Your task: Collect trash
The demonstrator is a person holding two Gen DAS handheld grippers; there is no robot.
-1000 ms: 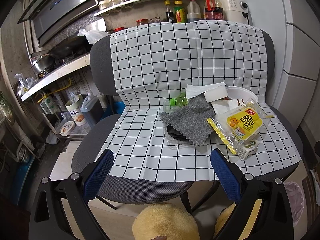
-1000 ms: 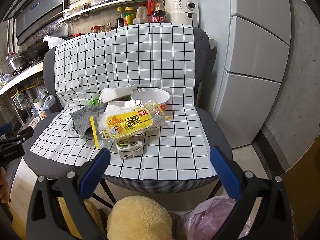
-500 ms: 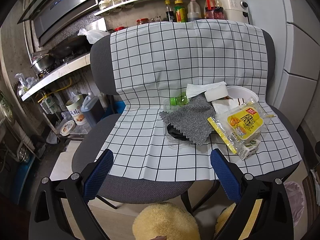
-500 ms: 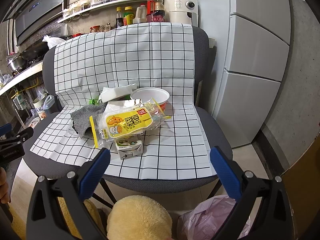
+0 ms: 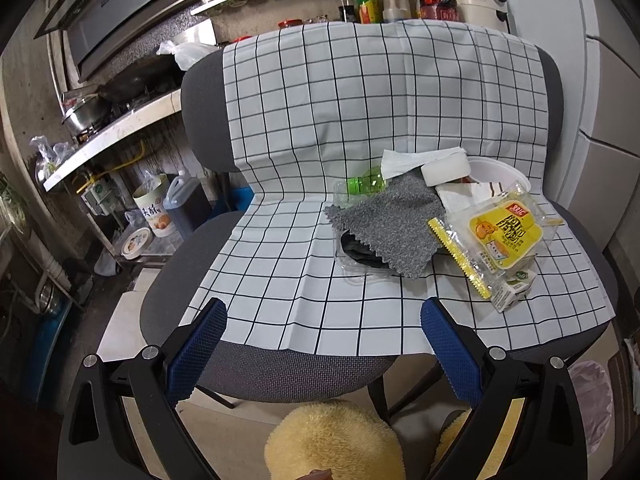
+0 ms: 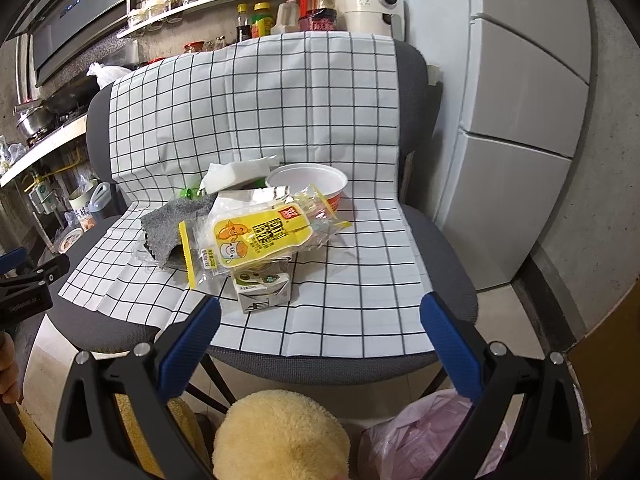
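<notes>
A pile of trash lies on the checked cloth [image 5: 288, 272] over a grey chair. It holds a yellow snack packet [image 5: 502, 234] [image 6: 260, 238], a small milk carton [image 6: 262, 286] [image 5: 514, 284], a grey cloth [image 5: 394, 226] [image 6: 172, 224], a clear plastic tray [image 5: 360, 258], a green bottle [image 5: 364, 182], white tissue [image 5: 416, 160] and a white bowl [image 6: 308, 180] [image 5: 496, 174]. My left gripper [image 5: 324, 318] is open, in front of the seat's front edge. My right gripper [image 6: 320, 316] is open, just short of the carton.
A pink trash bag [image 6: 424, 436] [image 5: 592, 392] sits on the floor at the lower right. A fridge [image 6: 528, 100] stands right of the chair. A stove counter [image 5: 108, 132] and floor containers [image 5: 156, 212] are left. A shelf of bottles [image 6: 280, 12] is behind.
Both grippers have stayed open. The right gripper has crept slightly nearer the seat; the left view is nearly unchanged.
</notes>
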